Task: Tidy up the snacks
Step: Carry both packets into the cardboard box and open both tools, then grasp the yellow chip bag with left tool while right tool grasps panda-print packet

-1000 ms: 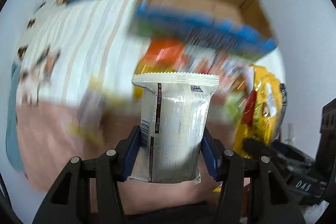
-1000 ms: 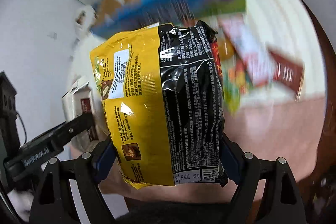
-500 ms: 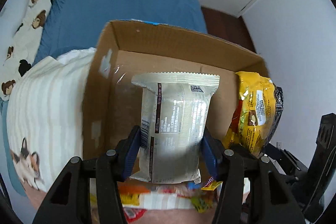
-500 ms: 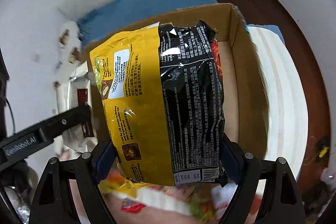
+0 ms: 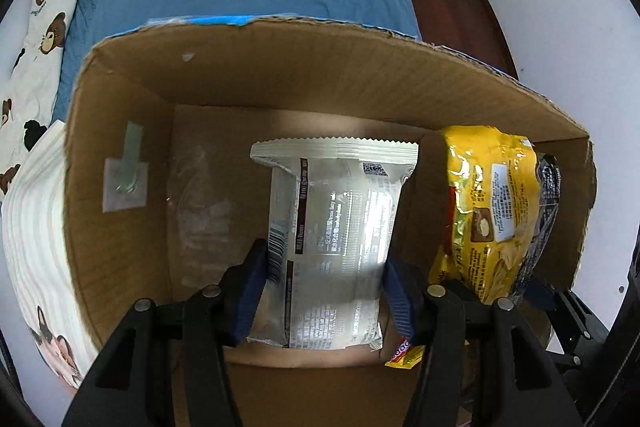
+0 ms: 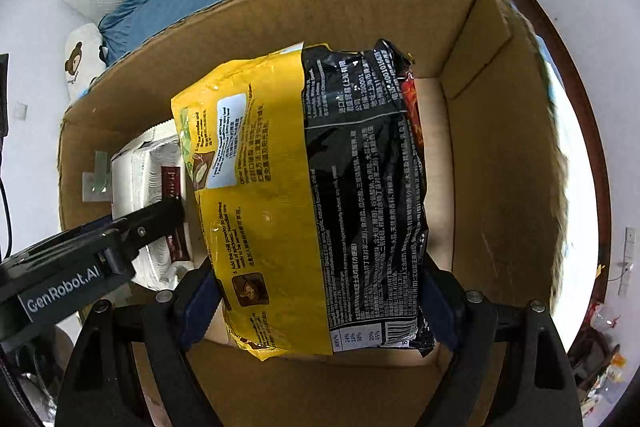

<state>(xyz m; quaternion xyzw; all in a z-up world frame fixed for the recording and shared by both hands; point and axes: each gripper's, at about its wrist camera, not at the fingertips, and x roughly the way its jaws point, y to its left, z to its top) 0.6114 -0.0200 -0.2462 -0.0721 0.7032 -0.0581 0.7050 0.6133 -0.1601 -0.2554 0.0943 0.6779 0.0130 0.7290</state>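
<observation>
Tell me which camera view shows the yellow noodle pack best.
The right wrist view: the noodle pack fills the middle, its printed back facing the camera. The left wrist view shows it only at the right side, narrow and seen at an angle.

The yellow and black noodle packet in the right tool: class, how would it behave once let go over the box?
The noodle packet looks light and fairly stiff, staying flat between the pads. Its glossy film is probably slippery. Released, it would likely drop flat into the cardboard box, not roll.

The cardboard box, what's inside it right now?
Inside the cardboard box: bare floor, the silver packet and the yellow noodle bag, each gripped. Those packs cover the floor beneath them.
</observation>
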